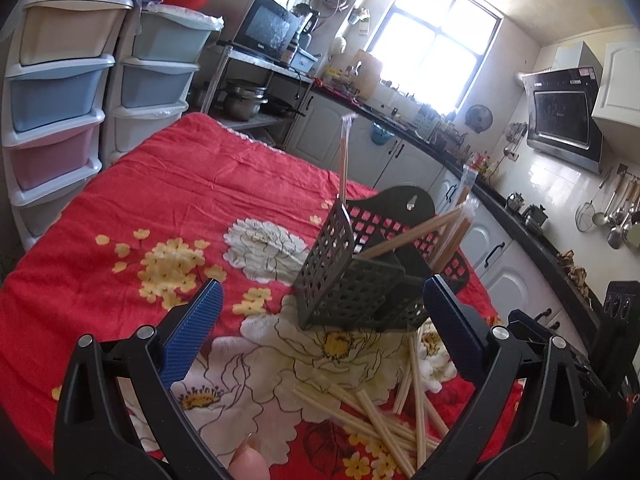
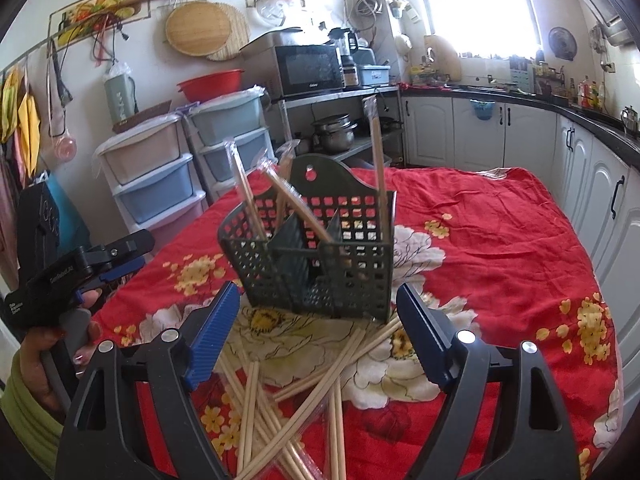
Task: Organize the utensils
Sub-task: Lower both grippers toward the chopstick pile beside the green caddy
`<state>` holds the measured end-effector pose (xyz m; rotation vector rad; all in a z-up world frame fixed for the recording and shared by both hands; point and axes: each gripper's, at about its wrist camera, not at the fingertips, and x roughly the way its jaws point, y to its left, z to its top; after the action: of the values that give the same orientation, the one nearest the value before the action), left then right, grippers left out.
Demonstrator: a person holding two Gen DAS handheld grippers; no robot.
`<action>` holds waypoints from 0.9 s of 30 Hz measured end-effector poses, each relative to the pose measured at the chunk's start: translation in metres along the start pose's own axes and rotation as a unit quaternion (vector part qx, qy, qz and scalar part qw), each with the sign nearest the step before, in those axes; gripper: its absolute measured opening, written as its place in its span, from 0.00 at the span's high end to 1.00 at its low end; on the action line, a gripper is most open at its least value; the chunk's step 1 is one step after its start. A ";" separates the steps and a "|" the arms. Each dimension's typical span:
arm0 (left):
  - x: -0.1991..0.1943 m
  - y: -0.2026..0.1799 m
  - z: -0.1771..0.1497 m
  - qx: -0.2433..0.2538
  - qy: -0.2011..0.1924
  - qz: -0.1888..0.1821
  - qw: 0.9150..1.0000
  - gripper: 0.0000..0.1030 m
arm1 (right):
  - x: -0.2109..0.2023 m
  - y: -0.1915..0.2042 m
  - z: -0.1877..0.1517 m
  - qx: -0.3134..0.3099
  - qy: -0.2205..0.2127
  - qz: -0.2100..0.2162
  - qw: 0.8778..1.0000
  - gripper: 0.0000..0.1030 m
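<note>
Blown-out window (image 1: 432, 52) glare, bright daylight, heavy fisheye edge warping.

the desk (image 2: 500, 240) is covered edge to edge by a red cloth (image 1: 160, 200) printed with big white flowers and clusters of small yellow ones, lightly wrinkled. near its middle stands a dark perforated utensil holder (image 2: 320, 272) with dividers inside and a raised back with a hanging hole; it rests on one of the white flowers. several wrapped chopsticks (image 2: 378, 152) stand or lean in its compartments. just in front of the holder, a loose heap of bare wooden chopsticks (image 2: 320, 396) lies on the cloth, crossing over one another, some ends reaching the holder's base.
</note>
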<state>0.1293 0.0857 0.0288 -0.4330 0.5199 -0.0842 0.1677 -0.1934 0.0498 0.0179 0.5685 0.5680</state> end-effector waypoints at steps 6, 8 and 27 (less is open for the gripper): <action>0.004 0.002 -0.011 -0.005 0.019 0.003 1.000 0.10 | 0.006 0.002 -0.009 -0.005 0.026 0.007 1.000 0.24; 0.007 0.005 -0.015 -0.006 0.027 0.004 1.000 0.10 | 0.007 0.003 -0.011 -0.009 0.032 0.008 0.999 0.24; 0.043 0.031 -0.058 -0.078 0.154 -0.032 0.985 0.35 | 0.039 -0.010 -0.040 0.014 0.116 -0.007 0.993 0.37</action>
<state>0.1372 0.0838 -0.0491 -0.5948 0.8204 -0.1736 0.1793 -0.1874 -0.0058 -0.0258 0.8015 0.5514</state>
